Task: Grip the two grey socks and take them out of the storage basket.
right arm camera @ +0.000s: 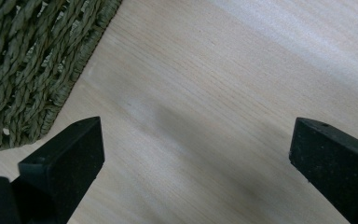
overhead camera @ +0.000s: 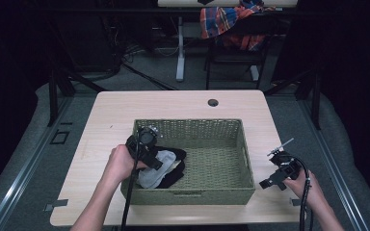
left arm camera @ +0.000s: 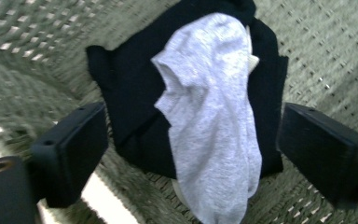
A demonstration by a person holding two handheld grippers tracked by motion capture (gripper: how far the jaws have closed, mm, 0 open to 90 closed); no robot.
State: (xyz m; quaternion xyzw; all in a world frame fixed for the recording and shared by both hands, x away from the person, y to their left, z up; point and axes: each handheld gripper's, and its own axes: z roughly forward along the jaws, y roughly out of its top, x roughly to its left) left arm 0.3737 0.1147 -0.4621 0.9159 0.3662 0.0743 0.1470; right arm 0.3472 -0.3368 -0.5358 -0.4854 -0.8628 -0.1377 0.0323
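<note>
High view first: a woven basket (overhead camera: 231,144) sits in the middle of the table (overhead camera: 173,103), and the left gripper (overhead camera: 150,155) hangs over the basket's near-left corner, above a small heap of socks. The grey sock (overhead camera: 158,168) lies draped over a black sock (overhead camera: 176,174). The right gripper (overhead camera: 275,179) waits on the table just outside the basket's right wall, jaws spread with nothing between them.

Left gripper view tells more: its jaws are wide apart, straddling the grey sock (left arm camera: 214,116) without touching it, black sock (left arm camera: 130,88) underneath. To lift just the grey one, I'd lower straight down and pinch only its raised fold, keeping clear of the black cloth.

Right gripper view adds bare tabletop (right arm camera: 223,93) and the basket's outer weave (right arm camera: 23,56).
</note>
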